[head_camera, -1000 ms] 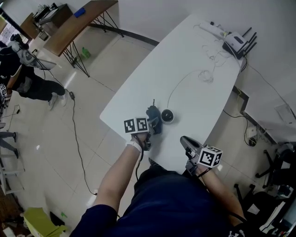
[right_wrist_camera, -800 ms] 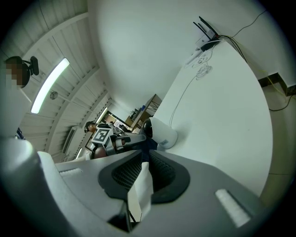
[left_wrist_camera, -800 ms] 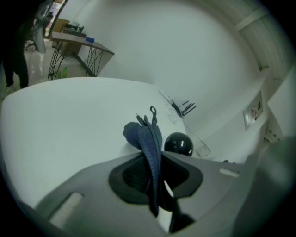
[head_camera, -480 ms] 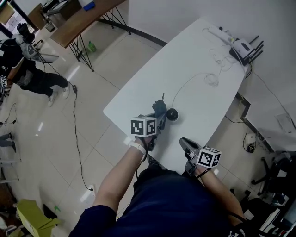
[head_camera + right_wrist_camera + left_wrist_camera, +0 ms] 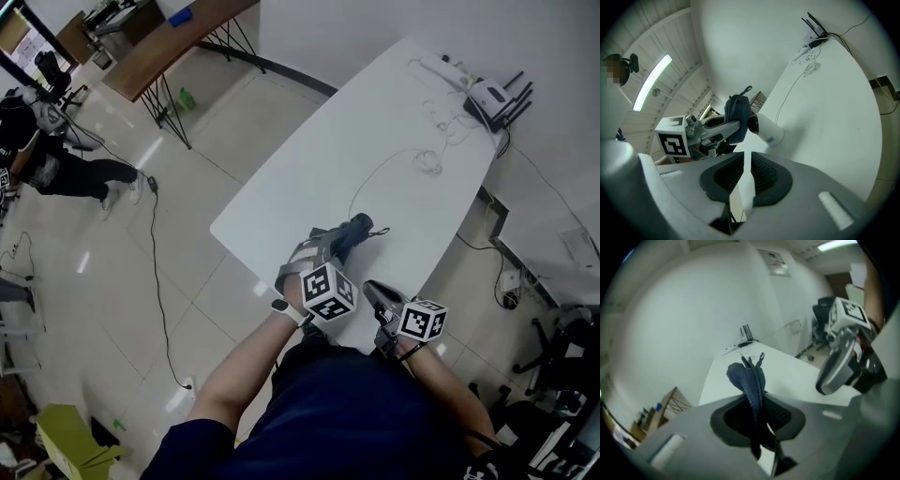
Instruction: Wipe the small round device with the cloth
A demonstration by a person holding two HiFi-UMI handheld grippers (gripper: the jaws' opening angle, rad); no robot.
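Note:
My left gripper (image 5: 336,246) is shut on a dark blue cloth (image 5: 353,228) near the front edge of the white table (image 5: 375,131). In the left gripper view the cloth (image 5: 749,380) sticks up from between the pads. The small round device (image 5: 767,131), white with a dark face, lies on the table with the cloth (image 5: 737,116) pressed against its dark end. In the head view the cloth hides most of the device. My right gripper (image 5: 372,286) hovers at the table's front edge, just right of the left one. Its jaws (image 5: 745,161) stand almost together with nothing between them.
A thin cable (image 5: 373,174) runs from the device to a small coil (image 5: 428,161). A white router with black antennas (image 5: 491,94) sits at the far end. Left of the table are tiled floor, a wooden desk (image 5: 159,47) and a person (image 5: 52,159).
My left gripper has swung right with the cloth, from beside the device to on top of it, and has rolled over. The right gripper has stayed in place.

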